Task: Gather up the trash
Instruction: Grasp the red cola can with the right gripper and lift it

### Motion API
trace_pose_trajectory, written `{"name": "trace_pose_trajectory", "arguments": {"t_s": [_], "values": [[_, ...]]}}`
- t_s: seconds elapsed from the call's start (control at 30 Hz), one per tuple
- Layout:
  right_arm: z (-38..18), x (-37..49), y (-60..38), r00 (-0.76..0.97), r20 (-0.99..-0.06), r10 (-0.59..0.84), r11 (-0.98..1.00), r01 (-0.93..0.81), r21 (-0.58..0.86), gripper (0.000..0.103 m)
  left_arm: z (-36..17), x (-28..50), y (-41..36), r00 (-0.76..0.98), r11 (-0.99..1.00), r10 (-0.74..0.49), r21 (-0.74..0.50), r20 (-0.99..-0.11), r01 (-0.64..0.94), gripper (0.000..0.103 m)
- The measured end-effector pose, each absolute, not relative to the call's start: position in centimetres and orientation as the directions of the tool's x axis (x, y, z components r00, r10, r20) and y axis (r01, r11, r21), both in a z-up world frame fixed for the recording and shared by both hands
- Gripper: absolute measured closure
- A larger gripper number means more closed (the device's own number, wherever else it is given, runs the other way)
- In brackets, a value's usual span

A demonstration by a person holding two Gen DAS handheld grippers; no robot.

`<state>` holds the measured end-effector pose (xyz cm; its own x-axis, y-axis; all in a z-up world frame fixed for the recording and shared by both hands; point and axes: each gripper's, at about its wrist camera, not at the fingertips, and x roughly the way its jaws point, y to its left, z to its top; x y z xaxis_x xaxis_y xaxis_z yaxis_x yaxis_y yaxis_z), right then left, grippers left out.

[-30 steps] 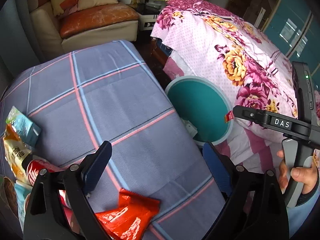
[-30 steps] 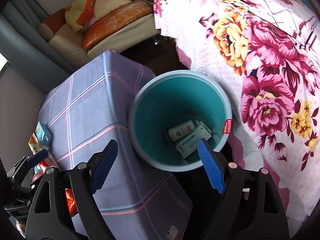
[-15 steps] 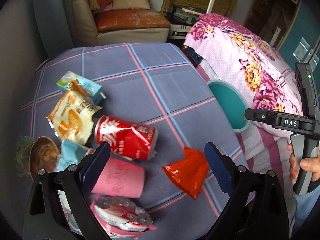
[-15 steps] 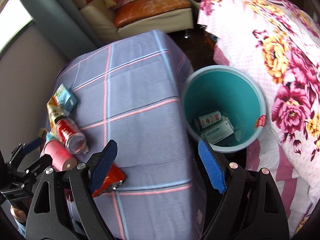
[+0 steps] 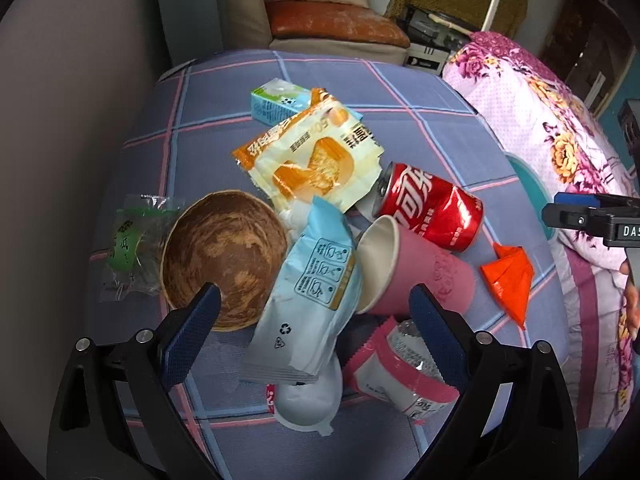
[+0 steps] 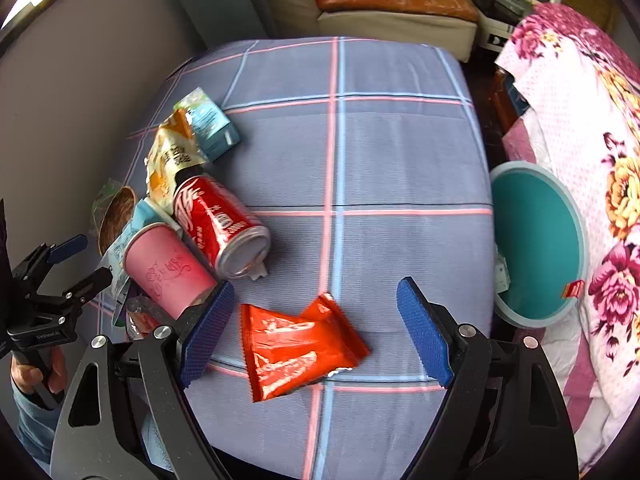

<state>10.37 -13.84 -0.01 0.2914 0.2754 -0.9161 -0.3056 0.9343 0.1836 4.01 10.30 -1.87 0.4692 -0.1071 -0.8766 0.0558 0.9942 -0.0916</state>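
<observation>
Hovering left hand-held gripper [image 5: 314,332] wide over wrappers, red can [image 5: 430,206]

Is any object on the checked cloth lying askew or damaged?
Yes. The red can lies on its side with a dented wall, and the pink cup is tipped over beside it, touching it. No spilled liquid shows.

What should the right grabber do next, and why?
Probably lower the right gripper onto the orange wrapper and close on it. Its jaws stand open and empty, the wrapper lies flat between them, apart from the pile, and the teal bin waits just off the table's right edge.
</observation>
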Motion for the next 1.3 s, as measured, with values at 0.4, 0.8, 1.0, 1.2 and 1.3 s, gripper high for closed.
{"name": "trace_pose_trajectory", "arguments": {"t_s": [0.4, 0.8, 1.0, 1.2, 1.3], "values": [[-1.0, 13.0, -4.1, 0.192, -0.939, 0.286, 0.82, -0.555, 0.137, 0.043, -2.8, 3.8, 13.5, 0.459, 0.986, -0.155, -0.169, -0.875, 0.01, 0.008], [-5.4, 15.8, -1.7, 0.024, -0.951, 0.307, 0.73, -0.648, 0.219, 0.055, -2.0, 3.4, 12.8, 0.436, 0.974, -0.198, -0.226, -0.878, -0.012, 0.008], [-4.2, 16.2, -5.4, 0.053, -0.922, 0.384, 0.764, -0.58, 0.285, 0.066, -1.0, 3.5, 9.3, 0.395, 0.956, -0.283, -0.292, -0.874, 0.036, 0.008], [-5.3, 16.9, -5.9, -0.008, -0.9, 0.435, 0.754, -0.544, 0.369, 0.061, -1.2, 3.4, 7.3, 0.389, 0.963, -0.251, -0.27, -0.887, 0.006, 0.008], [-6.0, 17.4, -4.7, -0.037, -0.894, 0.447, 0.728, -0.566, 0.387, 0.051, -1.7, 3.4, 7.9, 0.38, 0.96, -0.241, -0.277, -0.893, -0.044, 0.008]]}}
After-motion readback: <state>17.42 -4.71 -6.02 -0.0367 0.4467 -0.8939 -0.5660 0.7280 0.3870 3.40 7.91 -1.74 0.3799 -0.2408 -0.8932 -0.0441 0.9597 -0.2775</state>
